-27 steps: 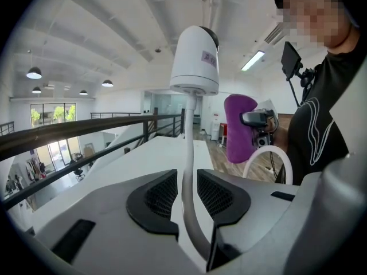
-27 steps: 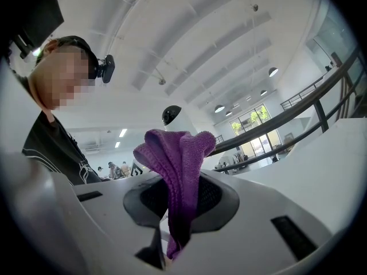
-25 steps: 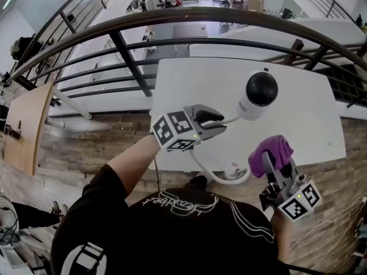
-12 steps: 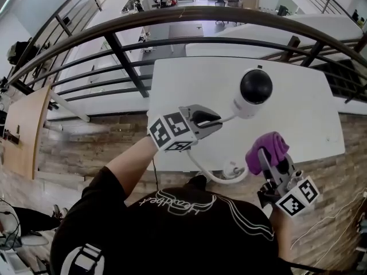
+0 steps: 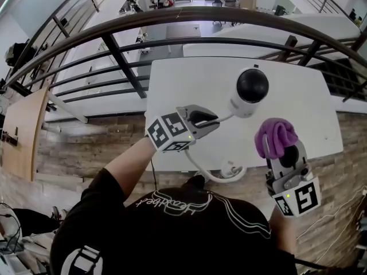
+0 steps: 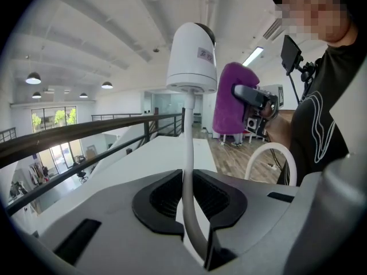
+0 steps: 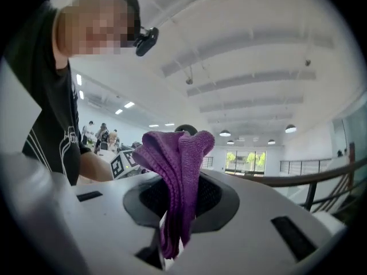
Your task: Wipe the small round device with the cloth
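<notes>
Two hand-held grippers: one in each of the person's hands, both gripping something
Left hand-held gripper [image 5: 213,119] [image 6: 189,196]: jaws have just been closing, now narrow and clamped on the white cable [image 5: 227,119] [image 6: 187,148]
Right hand-held gripper [image 5: 285,153] [image 7: 175,211]: jaws pinched on the purple cloth [image 5: 276,136] [image 7: 179,165], which bunches out past the tips
Small round device [image 5: 251,89] [image 6: 192,53]: white body, dark dome – perched on the cable's far end beyond the left jaws, over the white counter [image 5: 309,105]
Cloth to device: near, apart in the head view
Beyond: dark railing [image 5: 172,20]
</notes>
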Tool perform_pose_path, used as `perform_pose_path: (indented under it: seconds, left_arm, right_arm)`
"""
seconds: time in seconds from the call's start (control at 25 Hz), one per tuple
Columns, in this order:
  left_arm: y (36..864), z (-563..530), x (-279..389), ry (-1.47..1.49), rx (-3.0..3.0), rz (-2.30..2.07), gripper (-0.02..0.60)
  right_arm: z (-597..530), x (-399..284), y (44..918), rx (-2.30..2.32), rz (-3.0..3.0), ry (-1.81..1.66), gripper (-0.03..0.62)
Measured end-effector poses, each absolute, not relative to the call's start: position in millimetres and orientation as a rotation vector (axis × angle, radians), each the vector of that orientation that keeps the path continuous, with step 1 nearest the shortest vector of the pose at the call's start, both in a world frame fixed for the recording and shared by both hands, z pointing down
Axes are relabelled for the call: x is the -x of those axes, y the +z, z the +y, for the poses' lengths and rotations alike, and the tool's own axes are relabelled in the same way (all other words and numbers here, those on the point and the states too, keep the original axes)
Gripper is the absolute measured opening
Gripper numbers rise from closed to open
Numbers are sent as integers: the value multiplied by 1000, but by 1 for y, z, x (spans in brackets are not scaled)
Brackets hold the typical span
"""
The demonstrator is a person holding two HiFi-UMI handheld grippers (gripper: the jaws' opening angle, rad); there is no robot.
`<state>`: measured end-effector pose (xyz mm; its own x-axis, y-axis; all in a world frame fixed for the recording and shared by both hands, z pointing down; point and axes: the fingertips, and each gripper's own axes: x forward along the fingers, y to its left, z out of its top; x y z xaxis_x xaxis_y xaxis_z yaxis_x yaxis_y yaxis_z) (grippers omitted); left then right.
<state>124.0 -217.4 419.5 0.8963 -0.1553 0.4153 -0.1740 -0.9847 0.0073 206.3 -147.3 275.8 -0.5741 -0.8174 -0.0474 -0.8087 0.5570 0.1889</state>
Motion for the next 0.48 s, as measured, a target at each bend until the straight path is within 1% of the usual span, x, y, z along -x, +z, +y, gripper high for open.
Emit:
perform_pose_path:
  seconds: [0.2,0.36,0.48]
  left_arm:
    - [417,-216,-125,653,-3014,-260,60]
    - [419,-218,-127,657,-3014,-258,60]
    - [420,-219,-127,656,-3012,-255,60]
  right_arm:
    - [-146,-204,240,-1477,-2432,-786,58]
    - [-142,-190,227,-1408,-2154,-1192,58]
    - [-141,-177,230,-1340,-1986,-1388,58]
